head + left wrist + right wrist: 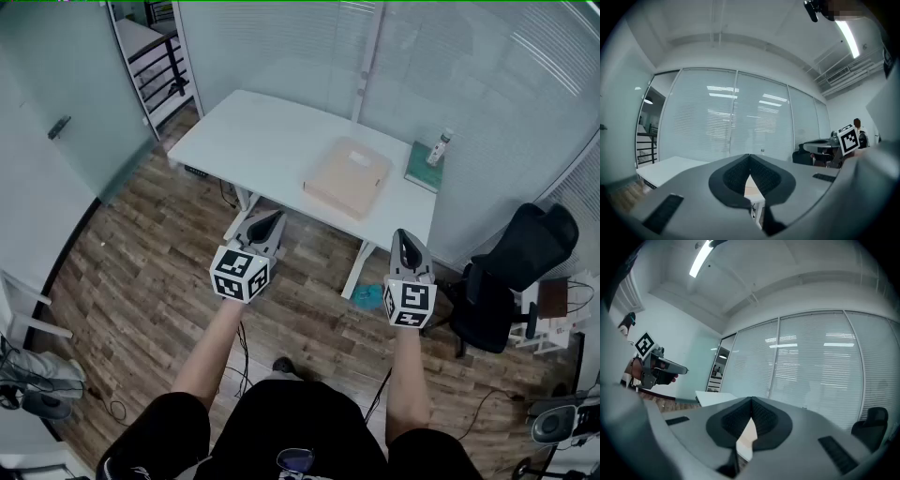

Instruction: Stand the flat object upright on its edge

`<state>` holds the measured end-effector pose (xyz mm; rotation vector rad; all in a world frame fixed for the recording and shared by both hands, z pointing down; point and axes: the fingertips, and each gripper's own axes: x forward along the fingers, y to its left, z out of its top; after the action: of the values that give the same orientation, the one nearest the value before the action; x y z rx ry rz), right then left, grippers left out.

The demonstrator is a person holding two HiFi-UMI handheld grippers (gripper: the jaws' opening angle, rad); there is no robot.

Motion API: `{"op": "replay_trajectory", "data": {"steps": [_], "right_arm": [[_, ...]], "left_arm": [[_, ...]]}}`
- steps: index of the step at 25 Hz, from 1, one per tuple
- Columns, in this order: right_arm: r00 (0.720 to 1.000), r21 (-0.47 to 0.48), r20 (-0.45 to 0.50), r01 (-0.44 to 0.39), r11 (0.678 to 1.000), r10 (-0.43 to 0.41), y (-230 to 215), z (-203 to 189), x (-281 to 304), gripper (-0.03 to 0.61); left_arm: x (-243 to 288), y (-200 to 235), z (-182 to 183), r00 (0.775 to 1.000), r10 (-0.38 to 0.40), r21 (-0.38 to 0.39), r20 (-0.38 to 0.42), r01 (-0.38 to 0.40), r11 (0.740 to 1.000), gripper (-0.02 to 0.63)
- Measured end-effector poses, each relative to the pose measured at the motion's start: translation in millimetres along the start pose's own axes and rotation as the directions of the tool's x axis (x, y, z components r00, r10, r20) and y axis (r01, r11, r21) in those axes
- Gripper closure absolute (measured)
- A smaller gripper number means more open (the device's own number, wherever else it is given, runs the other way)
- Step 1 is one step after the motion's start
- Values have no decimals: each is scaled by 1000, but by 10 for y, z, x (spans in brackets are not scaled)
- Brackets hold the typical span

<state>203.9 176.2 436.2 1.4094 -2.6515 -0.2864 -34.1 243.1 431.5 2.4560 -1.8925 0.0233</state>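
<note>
The tan box [347,176] lies flat on the white table [253,131], well apart from the left gripper [266,225] and right gripper [409,247], both clenched and empty. They should approach and open, then one lifts an edge while the other braces.

Two sets of tongs: left tongs [271,219], right tongs [404,236]. One bench [244,131]. On it one flat tan object [348,175], one green book [419,172], one small bottle [439,148]. One black office chair [520,262].

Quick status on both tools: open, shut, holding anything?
Left tool: shut, empty.
Right tool: shut, empty.
</note>
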Motion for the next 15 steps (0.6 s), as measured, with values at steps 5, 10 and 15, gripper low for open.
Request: {"op": "replay_trajectory", "data": {"steps": [5,10,15], "right_arm": [[1000,18,-12,15,1000,-15,88,-29,114,557],[999,28,-36,23,999,-22,113,-103,264,557],[998,40,-54,31,999,-29,59,-215,509,557]], "left_arm": [[43,130,-87,999,-25,8,-22,25,1000,592],[196,257,-120,999,-46,5,-28,46,999,592],[437,387,-204,997,-61,0,-37,61,998,592]]}}
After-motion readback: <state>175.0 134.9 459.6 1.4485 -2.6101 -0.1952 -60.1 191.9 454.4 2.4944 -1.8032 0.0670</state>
